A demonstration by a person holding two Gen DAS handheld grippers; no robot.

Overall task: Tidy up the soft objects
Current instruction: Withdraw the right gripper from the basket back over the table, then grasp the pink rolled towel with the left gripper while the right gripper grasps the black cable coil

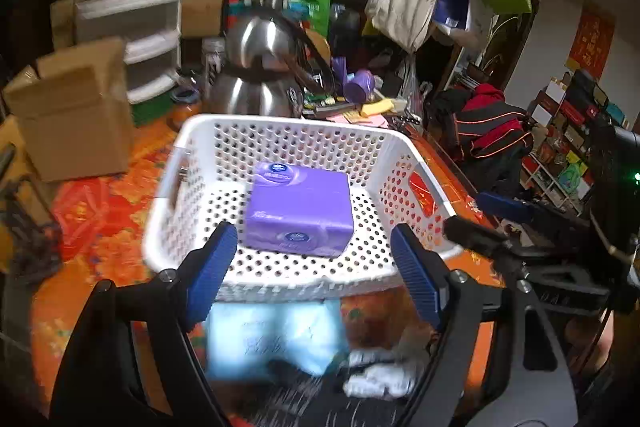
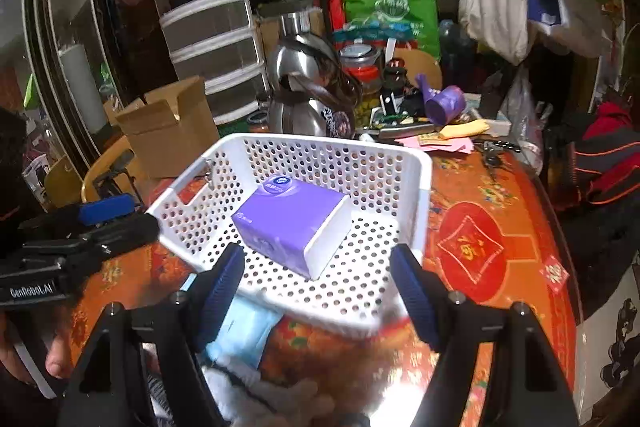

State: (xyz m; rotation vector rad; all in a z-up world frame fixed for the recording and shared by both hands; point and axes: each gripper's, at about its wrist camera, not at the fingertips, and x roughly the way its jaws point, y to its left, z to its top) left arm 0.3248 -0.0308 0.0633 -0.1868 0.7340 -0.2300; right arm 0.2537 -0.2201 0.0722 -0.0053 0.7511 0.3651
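A white perforated basket (image 1: 304, 131) (image 2: 416, 163) stands on the orange patterned tablecloth. A purple tissue pack (image 1: 300, 207) (image 2: 292, 223) lies flat inside it. My left gripper (image 1: 313, 231) hovers over the basket's near rim, open, with nothing between its blue pads. My right gripper (image 2: 318, 251) also hovers at the near rim, open and holding nothing. Each gripper shows at the edge of the other's view, the left gripper (image 2: 104, 207) and the right gripper (image 1: 500, 207). In front of the basket lie a light blue soft pack (image 1: 272, 335) (image 2: 244, 335) and a white cloth (image 1: 376, 375), both blurred.
Behind the basket stand a steel kettle (image 1: 256, 67) (image 2: 304, 95), a cardboard box (image 1: 76, 115) (image 2: 168, 127), plastic drawers (image 2: 212, 27), a purple cup (image 1: 360, 87) (image 2: 444, 103) and a green bag (image 2: 392, 11). A red and black jacket (image 1: 492, 123) hangs at the right.
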